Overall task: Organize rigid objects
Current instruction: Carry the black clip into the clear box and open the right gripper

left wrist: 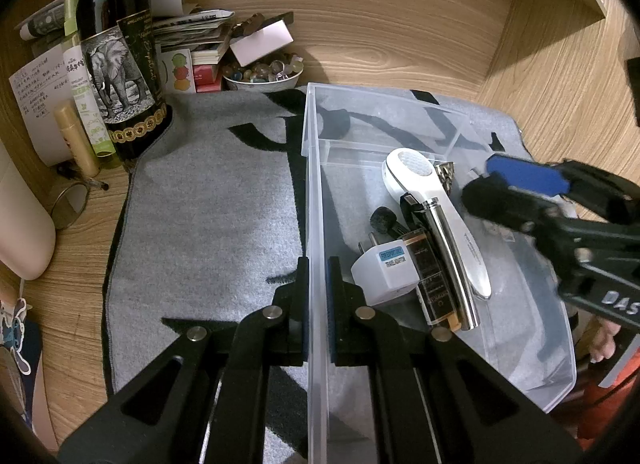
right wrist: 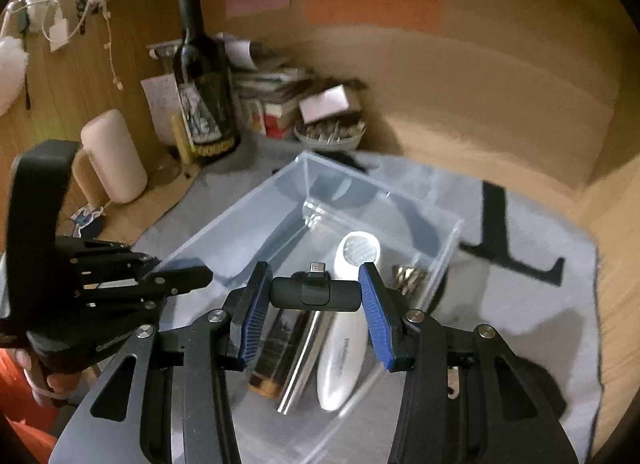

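Two tools busy | left tool (left wrist: 318,292) clamped tight on clear bin (left wrist: 316,184) wall, thin, slick, flexing | right tool (right wrist: 316,300) pinching black adapter (right wrist: 316,294) endwise: light, rigid, smooth; hold mid-body, spare its connector.

We saw a wood-grain table (left wrist: 400,24) closed in by panels of the same pale wood (right wrist: 500,76) — a nook lit warmly. A grey cloth (left wrist: 208,200) with black markings covered the middle of the table. In the left back corner stood a dark wine bottle (left wrist: 116,44) with an elephant label, beside stacked papers (left wrist: 188,30) and a bowl of glassy stones (left wrist: 262,72). Orange, green and pink notes (right wrist: 372,10) clung to the rear panel — a pale rounded jug (right wrist: 114,156) stood at the left.
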`<state>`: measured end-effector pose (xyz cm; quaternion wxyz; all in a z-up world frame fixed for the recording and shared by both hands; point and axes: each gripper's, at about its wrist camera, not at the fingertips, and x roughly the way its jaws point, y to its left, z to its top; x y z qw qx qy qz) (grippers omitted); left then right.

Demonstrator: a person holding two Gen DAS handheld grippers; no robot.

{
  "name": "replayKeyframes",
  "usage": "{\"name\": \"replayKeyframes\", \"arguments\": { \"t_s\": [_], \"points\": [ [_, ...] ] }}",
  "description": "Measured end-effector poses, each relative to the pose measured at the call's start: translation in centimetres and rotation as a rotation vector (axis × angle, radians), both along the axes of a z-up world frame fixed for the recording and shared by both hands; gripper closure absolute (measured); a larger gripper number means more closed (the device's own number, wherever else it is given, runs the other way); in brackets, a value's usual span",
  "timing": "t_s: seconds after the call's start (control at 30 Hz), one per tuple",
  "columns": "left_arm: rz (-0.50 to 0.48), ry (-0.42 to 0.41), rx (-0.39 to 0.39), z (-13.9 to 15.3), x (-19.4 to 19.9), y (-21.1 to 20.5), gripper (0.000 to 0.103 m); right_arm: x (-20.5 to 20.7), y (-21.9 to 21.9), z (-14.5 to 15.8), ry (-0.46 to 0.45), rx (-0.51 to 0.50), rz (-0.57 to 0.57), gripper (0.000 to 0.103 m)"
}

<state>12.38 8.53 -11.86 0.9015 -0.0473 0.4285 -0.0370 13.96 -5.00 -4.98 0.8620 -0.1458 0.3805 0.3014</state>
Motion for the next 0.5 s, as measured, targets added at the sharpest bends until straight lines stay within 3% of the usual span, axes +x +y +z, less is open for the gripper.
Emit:
{"name": "replayKeyframes", "arguments": {
  "t_s": [0.23,0.5],
  "points": [
    [0.002,0.0,-0.002,-0.1,0.0,0.0,0.098,0.8,0.7,-1.6,0.064,-0.032,0.01,0.061],
    [0.002,0.0,-0.002,-0.1,0.0,0.0,0.098,0.8,0.5,-1.2,0.044,-0.026,0.007,0.058]
  ]
}}
